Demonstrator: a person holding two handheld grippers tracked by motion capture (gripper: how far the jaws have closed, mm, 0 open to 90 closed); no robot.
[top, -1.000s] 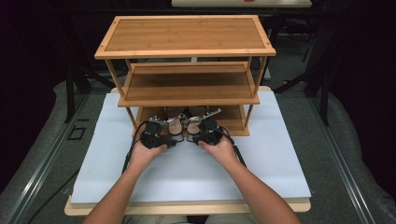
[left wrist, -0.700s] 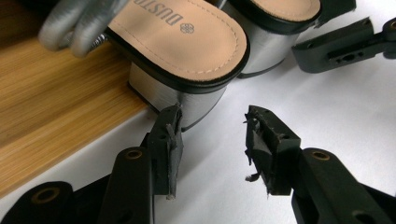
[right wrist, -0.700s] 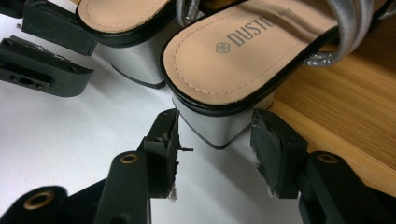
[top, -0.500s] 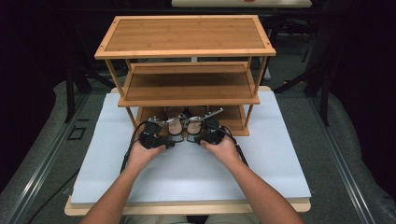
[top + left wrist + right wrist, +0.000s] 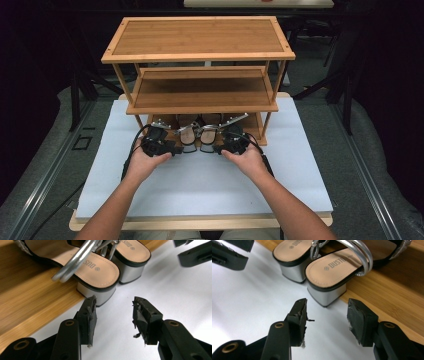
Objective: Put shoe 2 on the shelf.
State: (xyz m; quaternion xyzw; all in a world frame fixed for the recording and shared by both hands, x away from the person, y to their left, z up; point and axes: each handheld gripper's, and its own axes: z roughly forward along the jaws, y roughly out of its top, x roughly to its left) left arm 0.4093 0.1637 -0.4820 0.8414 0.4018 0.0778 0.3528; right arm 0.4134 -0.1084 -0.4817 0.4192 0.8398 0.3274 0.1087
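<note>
Silver block-heeled sandals with tan insoles are sitting side by side on the bottom board of the three-tier bamboo shelf [image 5: 200, 100], heels overhanging the white counter [image 5: 200, 185]. I am holding my left tool [image 5: 113, 307] and right tool [image 5: 327, 310] wide apart, each just short of the left sandal [image 5: 97, 272] and right sandal [image 5: 332, 270].

Dim room, dark at the edges. White table [image 5: 210, 185] with a wooden rim, lit from above. Three-tier bamboo rack [image 5: 200, 45] standing at its far half. Grey floor [image 5: 45, 165] around, with a metal rail [image 5: 372, 185] along each side. Black stand legs [image 5: 80, 85] behind.
</note>
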